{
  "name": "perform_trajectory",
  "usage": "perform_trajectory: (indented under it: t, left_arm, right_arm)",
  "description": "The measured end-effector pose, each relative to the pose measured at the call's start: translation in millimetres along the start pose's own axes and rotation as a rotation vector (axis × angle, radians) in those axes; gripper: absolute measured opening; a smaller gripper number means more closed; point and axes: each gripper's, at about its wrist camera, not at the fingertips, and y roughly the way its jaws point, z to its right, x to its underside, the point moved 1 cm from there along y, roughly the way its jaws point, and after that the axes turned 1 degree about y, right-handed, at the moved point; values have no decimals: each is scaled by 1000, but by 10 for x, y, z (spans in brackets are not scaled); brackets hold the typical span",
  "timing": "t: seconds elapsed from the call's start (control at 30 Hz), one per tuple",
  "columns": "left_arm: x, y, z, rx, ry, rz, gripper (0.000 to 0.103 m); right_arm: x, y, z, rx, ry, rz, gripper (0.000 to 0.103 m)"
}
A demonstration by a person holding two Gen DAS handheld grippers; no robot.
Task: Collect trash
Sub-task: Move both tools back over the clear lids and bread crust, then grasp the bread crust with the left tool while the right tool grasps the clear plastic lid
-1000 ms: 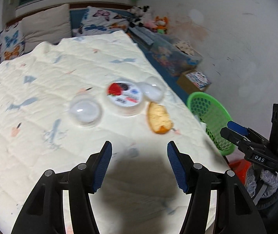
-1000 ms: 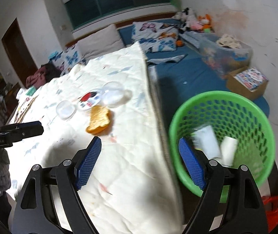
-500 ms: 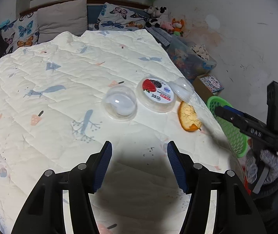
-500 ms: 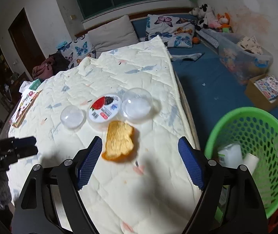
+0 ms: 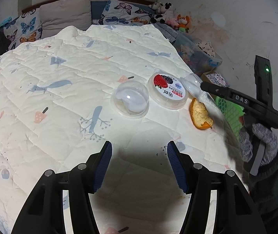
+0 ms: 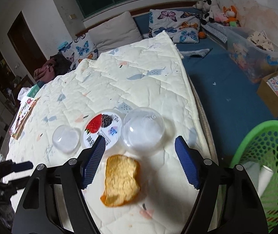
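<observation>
The orange peel point(image 6: 122, 181) lies on the quilt point(image 6: 139, 89) near its edge, just below the yogurt cup point(image 6: 102, 129) and clear dome lid point(image 6: 143, 129); it's between the right gripper point(image 6: 140, 161) fingers, untouched, jaws gaping but just been closing; left gripper point(image 5: 139, 163) half-spread, holding nothing, well short of it; green basket point(image 6: 265, 156) off to the right.
</observation>
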Motion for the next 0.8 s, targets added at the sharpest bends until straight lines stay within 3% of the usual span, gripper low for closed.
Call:
perform_trajectory:
  t: [0.23, 0.43, 0.8]
  left_arm:
    - [-63, 13, 16, -4, 14, 2, 57]
    - [-73, 68, 117, 9, 43, -11, 57]
    - [-89, 281, 657, 67, 147, -43, 57]
  right_arm:
    - [-95, 186, 15, 3, 12, -14, 70]
    - [-132, 282, 56, -12, 39, -33, 60]
    - [-123, 150, 92, -11, 31, -3, 56]
